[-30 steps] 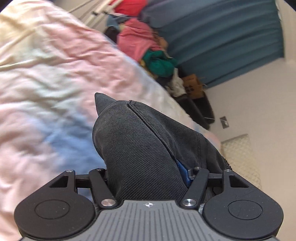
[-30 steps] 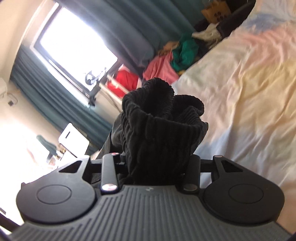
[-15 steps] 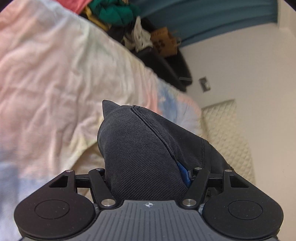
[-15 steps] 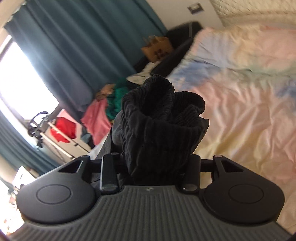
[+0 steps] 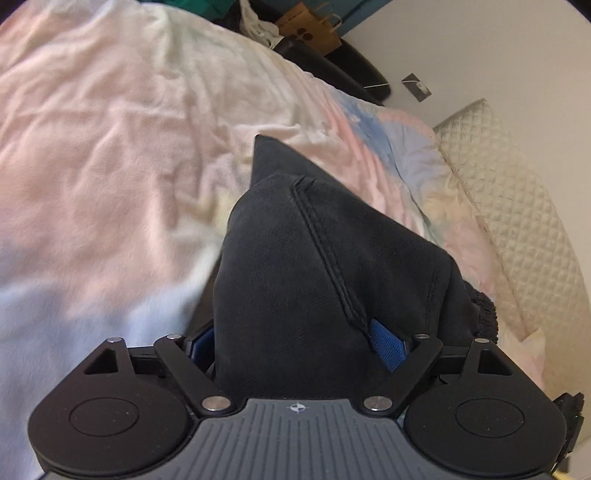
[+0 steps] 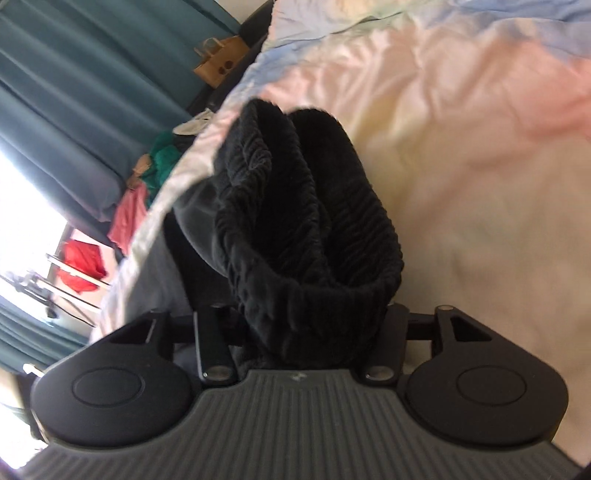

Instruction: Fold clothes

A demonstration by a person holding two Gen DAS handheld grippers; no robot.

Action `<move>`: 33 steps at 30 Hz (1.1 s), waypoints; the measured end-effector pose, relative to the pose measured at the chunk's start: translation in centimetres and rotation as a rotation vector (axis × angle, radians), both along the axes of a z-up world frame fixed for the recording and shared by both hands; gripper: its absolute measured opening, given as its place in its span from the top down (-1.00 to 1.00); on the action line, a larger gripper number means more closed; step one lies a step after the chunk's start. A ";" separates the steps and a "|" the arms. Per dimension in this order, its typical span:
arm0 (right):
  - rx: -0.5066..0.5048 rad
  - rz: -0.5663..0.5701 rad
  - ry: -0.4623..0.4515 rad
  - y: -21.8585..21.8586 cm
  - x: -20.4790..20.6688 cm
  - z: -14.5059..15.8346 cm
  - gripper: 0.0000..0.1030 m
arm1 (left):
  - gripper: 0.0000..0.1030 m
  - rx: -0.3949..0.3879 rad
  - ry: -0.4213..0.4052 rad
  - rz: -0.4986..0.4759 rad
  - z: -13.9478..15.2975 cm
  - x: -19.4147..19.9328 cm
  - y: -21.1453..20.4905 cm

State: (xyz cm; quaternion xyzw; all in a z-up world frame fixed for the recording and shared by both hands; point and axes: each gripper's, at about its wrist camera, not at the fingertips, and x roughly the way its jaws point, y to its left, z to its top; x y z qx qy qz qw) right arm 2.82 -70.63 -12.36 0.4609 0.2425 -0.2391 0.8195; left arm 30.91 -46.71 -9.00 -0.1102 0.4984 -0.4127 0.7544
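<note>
Both views swung since half a second ago: left wrist now lower over the bed (image 5: pixel 110 147), curtain gone from its frame, brown paper bag (image 5: pixel 306 27) pushed to the top edge; right wrist rolled toward the bedspread, window shrunk to a sliver at far left, teal curtain (image 6: pixel 74 92) still filling upper left. Same grip throughout. Left claw (image 5: pixel 295 343) clamped on a fold of black garment (image 5: pixel 314 266), smooth twill face with a stitched seam running down the middle, blue pad (image 5: pixel 386 345) showing at the right of the cloth, corner of fabric poking up toward the bed. Right claw (image 6: pixel 306 332) clamped on the ribbed elastic waistband (image 6: pixel 306 236), bunched into two upright lobes; fingers hidden behind the cloth. Garment held above the pastel tie-dye bedspread, between the two claws, not lying flat. Left view only: quilted cream headboard (image 5: pixel 517 206) at right, wall socket (image 5: pixel 417 83), dark chair (image 5: pixel 332 66) beyond the bed edge. Right view only: heap of pink and green clothes (image 6: pixel 147 184) past the bed, red item (image 6: pixel 79 264) on a rack by the window, same paper bag (image 6: pixel 221 61) against the curtain. Some motion blur on the bedspread in both.
</note>
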 end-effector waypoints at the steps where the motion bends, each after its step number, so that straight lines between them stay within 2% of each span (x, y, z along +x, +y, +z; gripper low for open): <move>1: -0.003 -0.013 0.018 0.3 -0.2 0.3 -0.28 | -0.84 0.048 -0.042 -0.005 1.0 -0.7 0.1; 3: -0.022 -0.024 0.047 0.8 -0.7 1.9 -0.32 | -0.88 0.134 -0.133 -0.011 3.6 -1.9 0.6; 6: -0.077 -0.033 0.071 1.9 -2.2 5.3 -0.33 | -0.90 0.208 -0.249 -0.021 8.3 -3.9 1.8; 13: -0.286 0.051 0.037 6.0 -7.0 14.6 -0.35 | -0.99 0.150 -0.430 0.010 19.3 -10.5 6.1; 14: -0.316 0.068 0.026 6.9 -7.7 16.0 -0.40 | -0.99 0.146 -0.457 0.013 20.7 -11.7 6.6; 16: -0.377 0.100 0.002 8.5 -9.2 18.7 -0.80 | -0.99 0.134 -0.509 0.019 23.6 -14.6 8.0; 18: -0.450 0.116 -0.024 10.5 -10.7 20.9 -0.80 | -1.00 0.108 -0.545 0.027 25.6 -17.4 9.6; 21: -0.536 0.137 -0.051 13.6 -12.8 23.7 -0.80 | -1.00 0.079 -0.577 0.034 27.9 -21.5 12.1; 25: -0.599 0.157 -0.077 17.5 -15.1 25.6 -0.80 | -0.99 0.090 -0.632 0.041 29.6 -26.3 15.2; 29: -0.638 0.161 -0.107 20.8 -17.3 25.7 -0.80 | -0.99 0.098 -0.685 0.064 30.2 -30.9 19.0; 33: -0.678 0.158 -0.131 23.9 -19.0 24.4 -0.80 | -0.99 0.123 -0.709 0.095 29.7 -34.2 21.7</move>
